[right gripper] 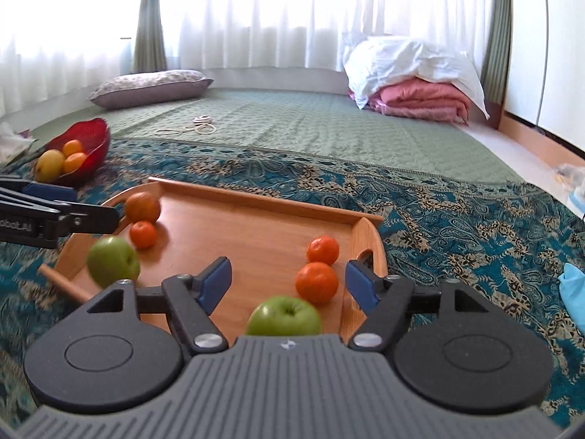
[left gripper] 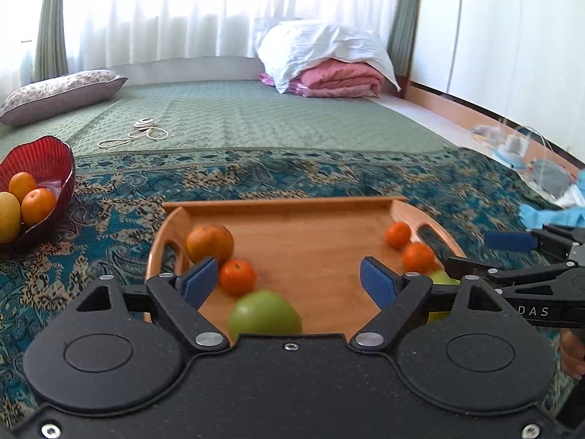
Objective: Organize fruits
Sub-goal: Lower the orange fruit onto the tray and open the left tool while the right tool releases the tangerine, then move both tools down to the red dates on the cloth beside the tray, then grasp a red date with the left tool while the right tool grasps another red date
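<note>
While both grippers (left point(left gripper: 289, 280), right point(right gripper: 289, 280)) gape empty, each hides its nearest apple point(right gripper: 284, 316).

You're seeing a green quilted mat point(right gripper: 310, 128) lying w/ a teal paisley rug point(right gripper: 457, 219) touching its near edge. A floral pillow point(right gripper: 150, 86) is sitting at the mat's far left corner; folded pink bedding point(right gripper: 424, 104) w/ a white pillow point(right gripper: 409, 62) on top is sitting at its far right corner. A coiled cord point(right gripper: 199, 126) is lying on the mat. White curtains point(right gripper: 292, 18) are hanging behind the mat.
</note>
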### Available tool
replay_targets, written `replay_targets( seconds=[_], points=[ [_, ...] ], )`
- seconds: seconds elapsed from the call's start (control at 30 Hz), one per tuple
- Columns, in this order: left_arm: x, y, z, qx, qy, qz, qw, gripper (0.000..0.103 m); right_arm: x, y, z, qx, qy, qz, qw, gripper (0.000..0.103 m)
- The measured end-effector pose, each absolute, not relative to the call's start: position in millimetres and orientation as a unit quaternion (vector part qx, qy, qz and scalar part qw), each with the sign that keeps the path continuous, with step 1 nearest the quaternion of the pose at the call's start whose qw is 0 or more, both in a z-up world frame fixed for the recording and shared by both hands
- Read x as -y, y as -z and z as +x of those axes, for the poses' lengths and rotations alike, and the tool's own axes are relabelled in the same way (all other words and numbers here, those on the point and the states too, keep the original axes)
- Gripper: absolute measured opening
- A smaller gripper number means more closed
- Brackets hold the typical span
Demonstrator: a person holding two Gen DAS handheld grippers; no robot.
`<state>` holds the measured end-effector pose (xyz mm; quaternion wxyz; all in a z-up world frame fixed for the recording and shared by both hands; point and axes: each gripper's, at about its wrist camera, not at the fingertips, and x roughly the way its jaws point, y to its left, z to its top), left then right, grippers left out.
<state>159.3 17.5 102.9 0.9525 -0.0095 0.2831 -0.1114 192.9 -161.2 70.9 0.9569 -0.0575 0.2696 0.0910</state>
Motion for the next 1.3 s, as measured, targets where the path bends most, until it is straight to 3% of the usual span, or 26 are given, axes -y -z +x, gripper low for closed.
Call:
replay_targets(
  seconds=[0.73,0.97,1.1,1.3],
  points=[
    [28,-57,112,-0.333,0.183,0.036,0.924,0.088,144,-9,123,-0.301,-0.136,-0.130,0.935,0.081],
    [35,-45,112,-0.344,0.200,0.036,0.917,0.087,142,2,126,-0.316,-0.140,-0.106,0.933,0.066],
    [38,-40,114,-0.351,0.211,0.023,0.912,0.078,147,3,128,-0.318,-0.145,-0.075,0.934,0.039],
    [42,-36,114,-0.355,0.218,0.017,0.909,0.066,146,1,124,-0.310,-0.144,-0.088,0.936,0.025]
  ],
)
